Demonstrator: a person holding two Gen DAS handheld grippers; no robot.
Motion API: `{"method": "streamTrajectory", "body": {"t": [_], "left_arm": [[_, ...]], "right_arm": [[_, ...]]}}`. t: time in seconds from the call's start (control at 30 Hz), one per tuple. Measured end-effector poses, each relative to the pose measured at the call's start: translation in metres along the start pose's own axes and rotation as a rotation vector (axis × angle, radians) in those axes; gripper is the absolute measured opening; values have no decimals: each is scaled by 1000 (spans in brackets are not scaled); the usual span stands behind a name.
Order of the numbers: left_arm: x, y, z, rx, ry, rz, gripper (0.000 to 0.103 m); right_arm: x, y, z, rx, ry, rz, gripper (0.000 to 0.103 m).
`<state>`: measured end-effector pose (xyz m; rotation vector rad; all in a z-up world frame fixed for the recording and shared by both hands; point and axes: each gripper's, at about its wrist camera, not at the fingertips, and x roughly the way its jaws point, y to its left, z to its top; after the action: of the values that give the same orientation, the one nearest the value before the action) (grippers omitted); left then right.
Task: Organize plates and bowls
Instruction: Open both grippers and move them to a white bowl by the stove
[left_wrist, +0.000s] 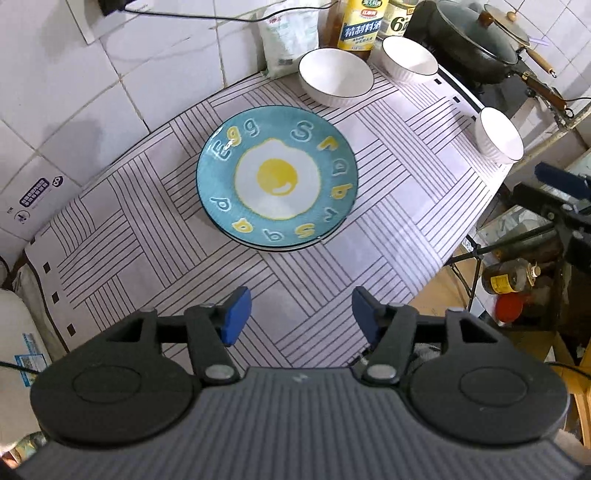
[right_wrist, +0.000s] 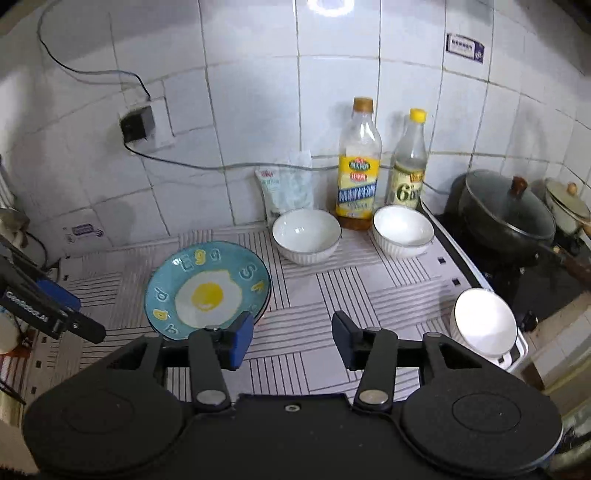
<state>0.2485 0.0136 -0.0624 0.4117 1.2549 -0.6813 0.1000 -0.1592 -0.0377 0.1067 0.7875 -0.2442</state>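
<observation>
Blue egg-print plate (left_wrist: 276, 173) stacked flat on another plate, table centre; three white bowls (left_wrist: 335, 75) upright, apart behind.

Two bottles, one yellow-labelled (right_wrist: 358, 184) and one yellow-capped (right_wrist: 408, 166), stand by the tiled wall (right_wrist: 251, 110) beside a white packet (right_wrist: 284, 188). A dark lidded pot (right_wrist: 506, 210) sits to the right.

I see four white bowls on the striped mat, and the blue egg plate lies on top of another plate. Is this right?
Not quite: there are three white bowls, not four, as the right wrist view shows. The blue egg plate does lie on another plate on the striped mat.
</observation>
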Motion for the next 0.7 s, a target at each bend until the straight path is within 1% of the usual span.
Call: {"method": "streamTrajectory", "body": {"t": [0.07, 0.2, 0.3, 0.47, 0.53, 0.63, 0.7], "left_arm": [[-3, -10, -1, -13, -7, 8, 64], [-7, -34, 1, -44, -28, 32, 68], [-6, -56, 5, -83, -31, 51, 72], [4, -95, 14, -130, -47, 40, 83], [10, -111, 18, -152, -53, 37, 85], [18, -135, 22, -167, -61, 55, 88], [23, -148, 25, -173, -70, 67, 93]], "right_arm": [[-8, -12, -1, 4, -28, 37, 56], [-16, -34, -2, -41, -57, 69, 62], [-19, -54, 0, -78, -53, 91, 66], [-20, -94, 4, -118, -27, 120, 68], [-19, -111, 3, -122, -20, 127, 68], [-16, -137, -1, -132, -14, 131, 70], [-14, -153, -5, -145, -11, 135, 73]]}}
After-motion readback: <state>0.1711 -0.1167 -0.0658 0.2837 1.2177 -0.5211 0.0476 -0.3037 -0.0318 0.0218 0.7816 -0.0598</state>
